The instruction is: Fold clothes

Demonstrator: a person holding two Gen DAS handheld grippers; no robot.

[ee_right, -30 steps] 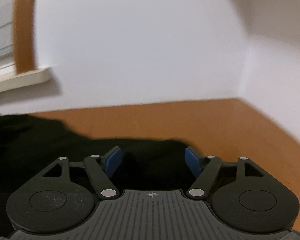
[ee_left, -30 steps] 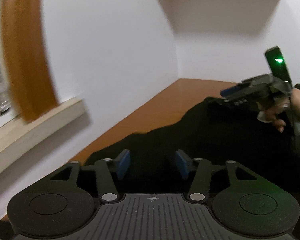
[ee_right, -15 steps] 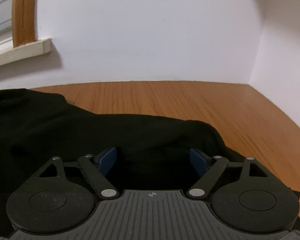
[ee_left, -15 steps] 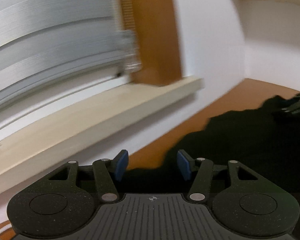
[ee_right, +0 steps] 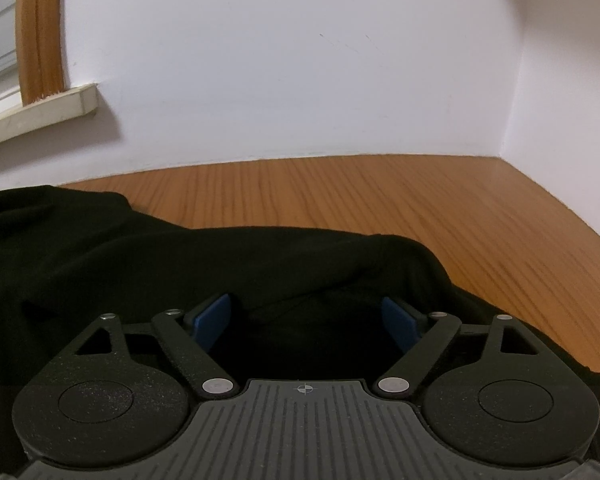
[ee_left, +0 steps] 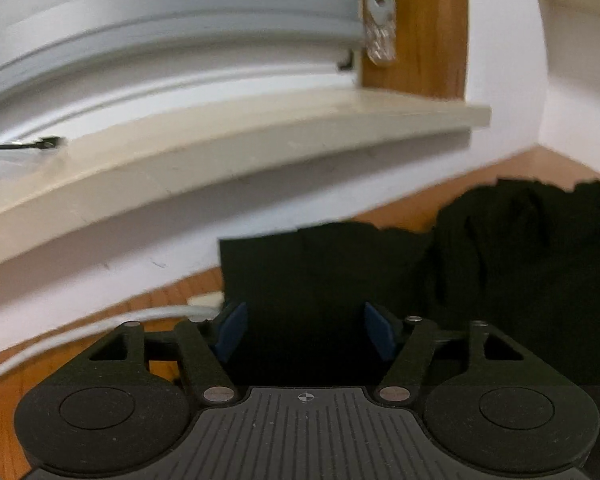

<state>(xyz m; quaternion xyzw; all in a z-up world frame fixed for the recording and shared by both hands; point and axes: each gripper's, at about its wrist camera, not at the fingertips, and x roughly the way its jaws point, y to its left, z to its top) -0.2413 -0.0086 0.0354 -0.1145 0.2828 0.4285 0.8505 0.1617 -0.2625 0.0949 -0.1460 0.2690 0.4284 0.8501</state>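
Black garment [ee_right: 140, 264] lies rumpled on wood table [ee_right: 420, 208]. Right gripper [ee_right: 306, 322] jaws opening over fold, nothing pinched. Left gripper [ee_left: 306, 330] jaws apart above flat corner, clamping nothing. Risk: pads catch 2 layers, or left snags white cable [ee_left: 100, 328], skewing fold.

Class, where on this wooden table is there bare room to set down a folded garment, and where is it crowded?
Bare wood lies beyond the black garment, toward the corner where the white walls meet the table. Crowded: the window side, where a white cable lies beside the garment's edge.
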